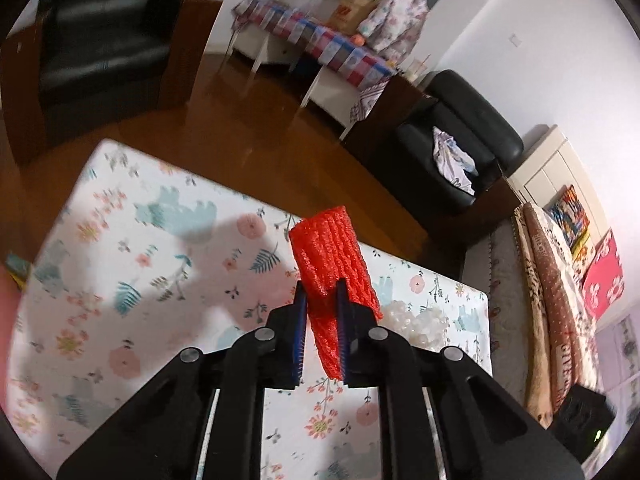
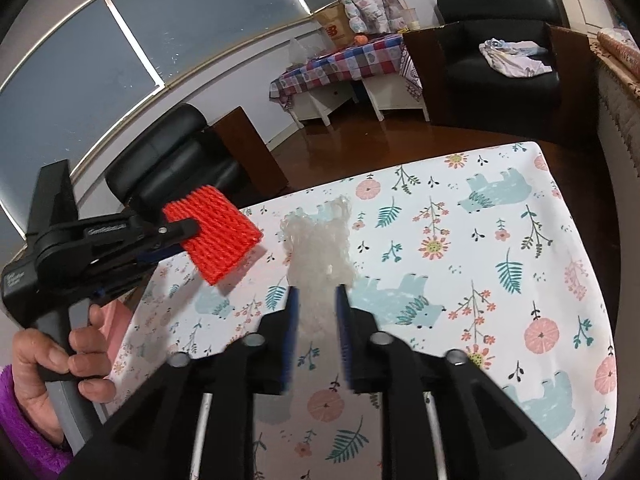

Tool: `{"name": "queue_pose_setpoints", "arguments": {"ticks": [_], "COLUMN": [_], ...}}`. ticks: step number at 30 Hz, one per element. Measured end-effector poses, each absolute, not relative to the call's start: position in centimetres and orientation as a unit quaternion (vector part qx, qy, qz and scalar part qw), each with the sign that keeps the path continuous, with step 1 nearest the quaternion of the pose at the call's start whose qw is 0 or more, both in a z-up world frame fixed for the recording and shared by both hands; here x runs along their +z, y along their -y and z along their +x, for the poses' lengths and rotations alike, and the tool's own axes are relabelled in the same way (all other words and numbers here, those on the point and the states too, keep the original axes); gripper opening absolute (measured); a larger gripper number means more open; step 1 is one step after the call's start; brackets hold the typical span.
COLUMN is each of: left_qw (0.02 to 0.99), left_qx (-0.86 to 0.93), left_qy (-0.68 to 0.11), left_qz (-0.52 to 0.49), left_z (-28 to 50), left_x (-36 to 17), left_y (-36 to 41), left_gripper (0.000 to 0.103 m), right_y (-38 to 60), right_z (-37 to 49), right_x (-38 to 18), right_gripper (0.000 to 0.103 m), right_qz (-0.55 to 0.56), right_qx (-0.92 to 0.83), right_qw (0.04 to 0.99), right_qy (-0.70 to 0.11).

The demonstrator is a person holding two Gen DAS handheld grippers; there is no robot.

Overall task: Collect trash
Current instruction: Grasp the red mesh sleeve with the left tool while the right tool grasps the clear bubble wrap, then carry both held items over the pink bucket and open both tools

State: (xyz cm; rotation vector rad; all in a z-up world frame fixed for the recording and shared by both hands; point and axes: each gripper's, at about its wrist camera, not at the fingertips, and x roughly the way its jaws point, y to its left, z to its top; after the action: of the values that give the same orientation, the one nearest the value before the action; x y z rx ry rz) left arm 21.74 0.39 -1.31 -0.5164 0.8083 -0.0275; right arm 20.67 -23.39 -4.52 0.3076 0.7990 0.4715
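My left gripper (image 1: 322, 292) is shut on a red foam net sleeve (image 1: 332, 256) and holds it above the floral tablecloth (image 1: 140, 280). The same gripper (image 2: 188, 232) and red sleeve (image 2: 216, 236) show at the left of the right wrist view, held by a hand. My right gripper (image 2: 316, 296) is shut on a clear white foam net (image 2: 320, 248) and holds it just above the table (image 2: 500, 240). The white net also shows in the left wrist view (image 1: 416, 320), to the right of the left fingers.
Black armchairs stand beyond the table (image 2: 500, 52) (image 2: 168, 160). A low white bench with a checked cloth (image 2: 340, 64) stands by the wall. A sofa with blankets (image 1: 552, 300) lies along the table's right side. Brown floor (image 1: 240, 128) surrounds the table.
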Motion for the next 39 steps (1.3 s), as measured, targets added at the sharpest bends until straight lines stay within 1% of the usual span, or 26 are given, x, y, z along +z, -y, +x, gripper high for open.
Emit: {"name": "queue_pose_setpoints", "arguments": {"ticks": [3,6,15,31,32,34,36,39], "left_qw": [0.9,0.909,0.93,0.926,0.926,0.925,0.925,0.924], "left_qx": [-0.019,-0.026,-0.034,-0.066,-0.066,-0.067,-0.068,-0.069], "left_qy": [-0.375,-0.364,-0.336,-0.339,-0.34,-0.342,-0.343,-0.344], "left_qz": [-0.22,-0.2,-0.143,-0.15,-0.151,-0.152,-0.151,-0.149], "left_z": [20.2,18.6,14.1,13.1,13.0,13.0,12.9,12.8], "left_x": [-0.3,0.3,1.2,0.0,-0.1,-0.2,-0.3,-0.3], "left_y": [-0.1,0.1,-0.2,-0.5,-0.5,-0.4,-0.3,-0.2], "left_gripper": [0.013,0.013,0.013,0.013,0.013,0.013,0.013,0.013], "right_y": [23.3,23.1,21.0,19.7,19.5,19.6,19.9,20.2], "right_z": [20.4,20.4,20.3,21.8,22.0,22.3,22.6,22.8], "right_x": [-4.1,-4.0,-4.9,-5.7,-5.8,-6.1,-6.4,-6.4], "right_gripper": [0.048,0.051,0.052,0.052,0.051,0.043,0.032,0.024], "right_qz": [0.147,0.144,0.097,0.094,0.096,0.102,0.11,0.121], "right_qx": [0.233,0.238,0.242,0.229,0.229,0.227,0.224,0.219], "right_qw": [0.886,0.886,0.882,0.88,0.879,0.874,0.871,0.871], "right_qy": [-0.373,-0.372,-0.392,-0.405,-0.408,-0.416,-0.423,-0.423]}}
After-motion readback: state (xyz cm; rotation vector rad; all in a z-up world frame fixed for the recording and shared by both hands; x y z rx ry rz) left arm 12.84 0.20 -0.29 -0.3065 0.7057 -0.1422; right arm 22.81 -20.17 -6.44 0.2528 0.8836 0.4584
